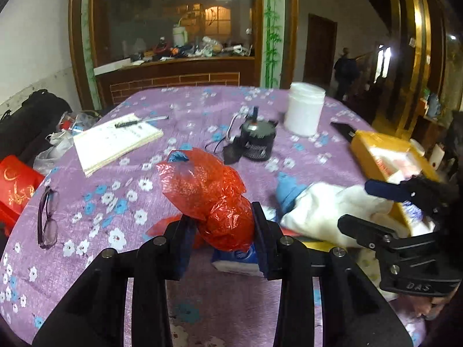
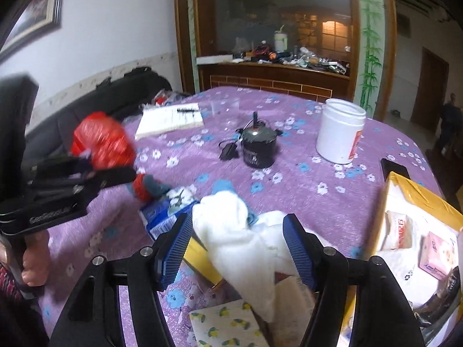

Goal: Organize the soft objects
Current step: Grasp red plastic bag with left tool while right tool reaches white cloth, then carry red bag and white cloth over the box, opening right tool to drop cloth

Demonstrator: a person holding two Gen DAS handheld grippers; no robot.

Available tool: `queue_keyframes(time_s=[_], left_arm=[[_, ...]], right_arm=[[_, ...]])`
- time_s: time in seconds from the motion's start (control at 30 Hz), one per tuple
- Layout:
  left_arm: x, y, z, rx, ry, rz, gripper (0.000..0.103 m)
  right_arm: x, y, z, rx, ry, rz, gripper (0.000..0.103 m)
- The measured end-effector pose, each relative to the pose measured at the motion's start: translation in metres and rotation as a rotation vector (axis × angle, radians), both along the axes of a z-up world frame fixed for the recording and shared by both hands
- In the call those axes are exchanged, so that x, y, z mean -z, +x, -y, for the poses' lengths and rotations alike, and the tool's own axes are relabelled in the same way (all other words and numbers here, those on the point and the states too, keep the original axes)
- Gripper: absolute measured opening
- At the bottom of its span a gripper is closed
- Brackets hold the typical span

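My left gripper (image 1: 224,225) is clamped on the red plastic bag (image 1: 211,193), just left of the white cloth (image 2: 240,248). My right gripper (image 2: 238,248) straddles that cloth, jaws wide; grip uncertain.

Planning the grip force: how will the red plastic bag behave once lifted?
Probably very light and floppy: the red bag is thin, crinkled film, bunched between the left gripper pads. Its loose top likely sags or flutters. The glossy film may slip if the squeeze is slack.
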State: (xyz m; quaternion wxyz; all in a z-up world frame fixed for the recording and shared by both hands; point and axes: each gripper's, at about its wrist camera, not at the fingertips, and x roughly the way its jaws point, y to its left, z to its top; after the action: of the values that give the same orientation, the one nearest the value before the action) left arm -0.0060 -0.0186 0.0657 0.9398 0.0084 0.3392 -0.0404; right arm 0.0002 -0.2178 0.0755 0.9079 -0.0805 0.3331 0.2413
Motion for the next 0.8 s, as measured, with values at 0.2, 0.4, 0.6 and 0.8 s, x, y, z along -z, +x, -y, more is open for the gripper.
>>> queue_keyframes(time_s=[0.2,0.4,0.6,0.8], left_arm=[[0.002,0.004,-0.004,0.001,-0.017,-0.014,0.034],[-0.001,-0.006,0.007,0.022,0.033,0.028,0.034],[0.002,-0.007,0.019,0.045,0.075,0.037,0.034],[0.001,-0.012,0.024,0.052,0.104,0.065,0.034]], right_arm=[[0.019,0.004,-0.025,-0.002,-0.102,-0.021,0.065],[0.035,0.012,-0.03,0.038,-0.128,-0.073,0.009],[-0.011,0.002,0.013,0.077,0.144,0.038,0.009],[-0.018,0.009,0.03,0.113,0.212,0.031,0.009]])
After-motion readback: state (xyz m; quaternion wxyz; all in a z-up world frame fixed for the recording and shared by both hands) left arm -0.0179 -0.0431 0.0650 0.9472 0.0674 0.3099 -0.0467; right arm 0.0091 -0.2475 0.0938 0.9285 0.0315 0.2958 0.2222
